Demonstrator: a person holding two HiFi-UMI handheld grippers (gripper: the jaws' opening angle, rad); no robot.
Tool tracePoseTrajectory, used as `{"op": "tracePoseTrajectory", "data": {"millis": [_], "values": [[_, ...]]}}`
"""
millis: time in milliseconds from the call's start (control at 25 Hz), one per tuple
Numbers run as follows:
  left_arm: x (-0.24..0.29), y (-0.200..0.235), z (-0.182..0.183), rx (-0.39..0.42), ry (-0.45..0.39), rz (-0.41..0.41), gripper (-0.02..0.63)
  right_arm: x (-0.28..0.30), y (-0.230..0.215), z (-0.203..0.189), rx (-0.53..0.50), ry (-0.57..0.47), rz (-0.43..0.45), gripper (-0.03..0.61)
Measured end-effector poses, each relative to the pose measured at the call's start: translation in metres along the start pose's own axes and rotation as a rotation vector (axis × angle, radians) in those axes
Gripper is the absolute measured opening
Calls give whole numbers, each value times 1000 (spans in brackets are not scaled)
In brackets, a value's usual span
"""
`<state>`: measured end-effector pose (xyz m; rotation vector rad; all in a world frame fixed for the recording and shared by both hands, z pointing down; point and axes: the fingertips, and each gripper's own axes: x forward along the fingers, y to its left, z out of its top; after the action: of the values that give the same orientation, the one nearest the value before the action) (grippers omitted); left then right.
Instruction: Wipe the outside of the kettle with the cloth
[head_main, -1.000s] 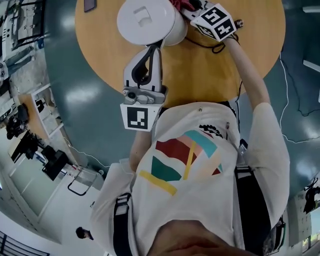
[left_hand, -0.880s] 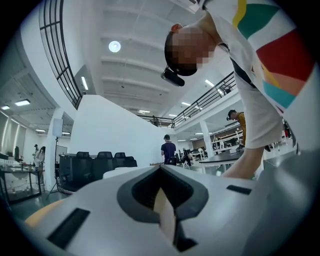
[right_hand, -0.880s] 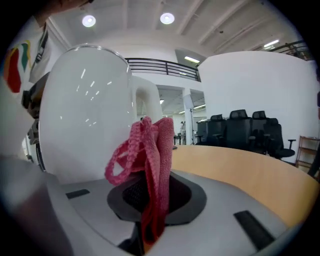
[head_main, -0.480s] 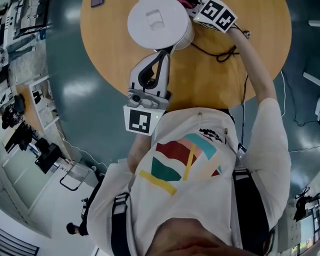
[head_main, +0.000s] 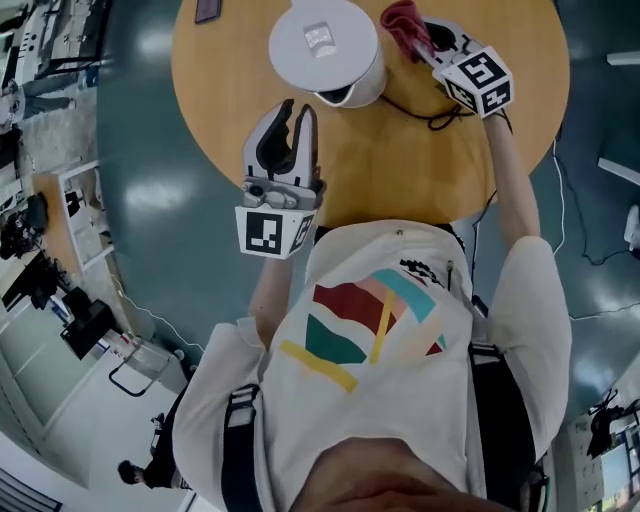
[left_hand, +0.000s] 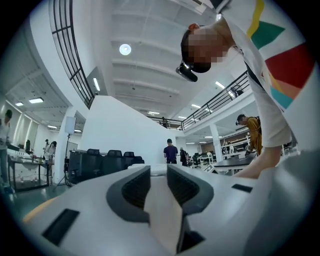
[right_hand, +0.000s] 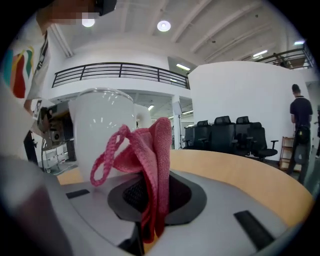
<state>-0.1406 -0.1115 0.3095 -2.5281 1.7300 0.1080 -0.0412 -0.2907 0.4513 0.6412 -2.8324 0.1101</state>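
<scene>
1. Right gripper (head_main: 428, 45), upper right: clamped on the pink cloth (right_hand: 145, 150), just beside the white kettle (head_main: 325, 45) at top centre.
2. Left gripper (head_main: 299, 110): jaws barely apart, having just been opening, nothing between them.
3. I judge the cloth limp, the kettle rigid and slick; I would steady its near side.

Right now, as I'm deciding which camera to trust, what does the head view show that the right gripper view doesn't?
Only the head view: the left tongs, empty, jaws just opened a little, clear of the kettle; a black cable. Only the right gripper view: black chairs, a standing person, a balcony railing. Both: the kettle, the pink cloth gripped in the right tongs, the wooden table.
</scene>
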Motion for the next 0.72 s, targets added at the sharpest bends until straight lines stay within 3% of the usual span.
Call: {"op": "tracePoseTrajectory", "data": {"millis": [80,360,520,720], "values": [[-7,6,-9,-31,15,-25,213,-26,6,-6,31,-5,-35,38],[-5,31,-48,-29,133,-156,420,-93,54,-15,123,-5,-90,38],[2,32,-67,-35,178,-268,440,-102,82,-22,144,8,-101,38],[17,26,-75,-92,175,-330,440,-107,101,-26,166,16,-97,38]]}}
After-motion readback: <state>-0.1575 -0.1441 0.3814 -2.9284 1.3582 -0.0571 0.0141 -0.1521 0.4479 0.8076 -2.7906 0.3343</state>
